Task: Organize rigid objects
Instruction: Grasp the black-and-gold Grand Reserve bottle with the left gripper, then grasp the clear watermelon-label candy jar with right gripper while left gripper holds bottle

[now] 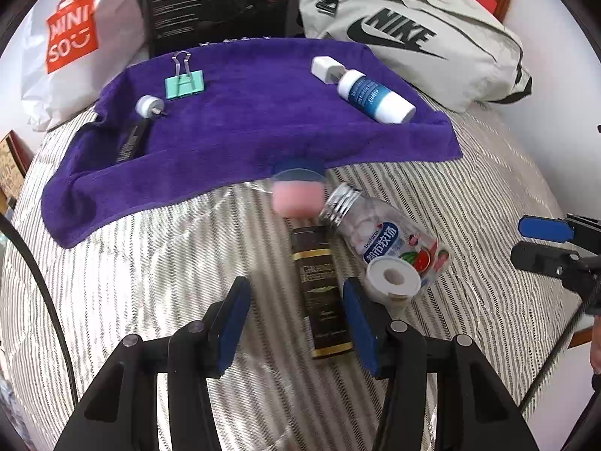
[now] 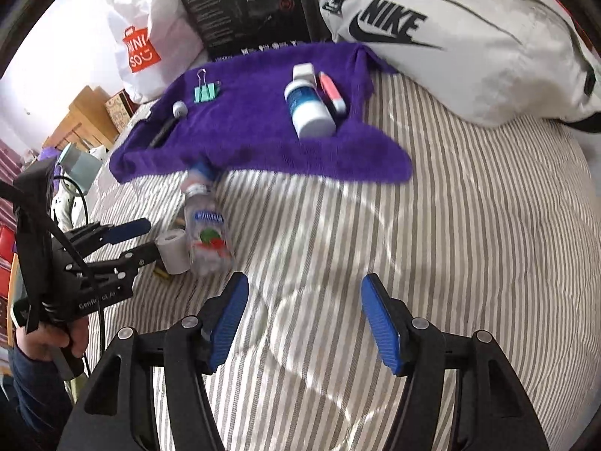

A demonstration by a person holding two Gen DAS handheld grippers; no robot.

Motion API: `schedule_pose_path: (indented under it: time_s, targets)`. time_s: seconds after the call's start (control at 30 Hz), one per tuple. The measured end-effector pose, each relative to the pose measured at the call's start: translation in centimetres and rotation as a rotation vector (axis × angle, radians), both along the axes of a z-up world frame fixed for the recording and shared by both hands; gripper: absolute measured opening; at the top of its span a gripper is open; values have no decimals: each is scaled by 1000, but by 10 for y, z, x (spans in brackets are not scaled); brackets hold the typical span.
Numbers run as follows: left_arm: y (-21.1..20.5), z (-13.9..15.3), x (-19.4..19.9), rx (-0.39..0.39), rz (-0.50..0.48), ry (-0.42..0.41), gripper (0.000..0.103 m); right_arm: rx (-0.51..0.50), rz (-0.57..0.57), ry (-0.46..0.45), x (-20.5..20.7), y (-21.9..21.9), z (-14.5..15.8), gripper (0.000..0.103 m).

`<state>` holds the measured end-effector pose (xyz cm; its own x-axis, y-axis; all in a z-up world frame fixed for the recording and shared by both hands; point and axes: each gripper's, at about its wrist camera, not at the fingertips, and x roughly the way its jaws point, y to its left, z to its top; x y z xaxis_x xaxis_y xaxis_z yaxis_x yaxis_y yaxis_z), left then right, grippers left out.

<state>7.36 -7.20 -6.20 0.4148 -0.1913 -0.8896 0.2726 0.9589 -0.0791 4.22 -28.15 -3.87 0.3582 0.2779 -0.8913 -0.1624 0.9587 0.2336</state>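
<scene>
A purple towel (image 1: 240, 120) (image 2: 259, 139) lies on the striped bed. On it are a mint binder clip (image 1: 184, 83) (image 2: 206, 92), a small white plug (image 1: 148, 106), a black pen (image 1: 131, 141), a white block (image 1: 326, 68), a blue-and-white bottle (image 1: 375, 97) (image 2: 310, 111) and a pink marker (image 2: 332, 92). In front of the towel lie a pink-and-blue item (image 1: 298, 189), a clear candy bottle (image 1: 390, 236) (image 2: 206, 233), a white tape roll (image 1: 392, 276) (image 2: 172, 251) and a dark brown box (image 1: 323, 293). My left gripper (image 1: 296, 314) (image 2: 131, 242) is open around the brown box. My right gripper (image 2: 304, 319) (image 1: 541, 242) is open and empty.
A Miniso bag (image 1: 71, 37) (image 2: 142, 52), a black box (image 1: 218, 3) (image 2: 248, 3) and a grey Nike bag (image 1: 409, 34) (image 2: 450, 37) stand behind the towel. Wooden furniture (image 2: 86, 116) is off the bed's left side.
</scene>
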Motion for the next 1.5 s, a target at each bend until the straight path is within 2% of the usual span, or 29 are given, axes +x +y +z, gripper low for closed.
schedule_pose_path:
  time_s: [0.13, 0.23, 0.27, 0.3, 0.37, 0.47, 0.6, 0.9, 1.23, 1.3, 1.5]
  targets:
    - [-12, -4, -2, 72, -16, -24, 49, 3, 2, 4, -5, 1, -2, 62]
    - [-12, -4, -6, 83, -20, -48, 49, 7, 8, 5, -6, 3, -3, 62]
    - [-11, -4, -6, 85, -20, -54, 44, 7, 10, 6, -5, 3, -3, 62]
    - [-8, -3, -7, 89, -20, -61, 32, 8, 13, 5, -5, 4, -3, 62]
    - [0, -2, -8, 84, -14, -59, 26, 6, 17, 8, -5, 6, -4, 62]
    - [21, -2, -8, 72, 13, -55, 25, 5, 22, 12, -5, 8, -6, 62]
    - [40, -2, -4, 13, 29, -38, 25, 3, 26, 23, -4, 10, -10, 62]
    - [25, -4, 8, 57, -28, -55, 26, 12, 51, 20, 2, 22, -11, 62]
    - [15, -5, 23, 64, -74, -56, 29, 28, 157, -13, 19, 55, -1, 63]
    - [16, -5, 23, 63, -65, -58, 24, 28, 178, -14, 23, 61, -1, 63]
    - [33, -4, 17, 33, -33, -48, 24, -21, 226, -19, 37, 77, -7, 63]
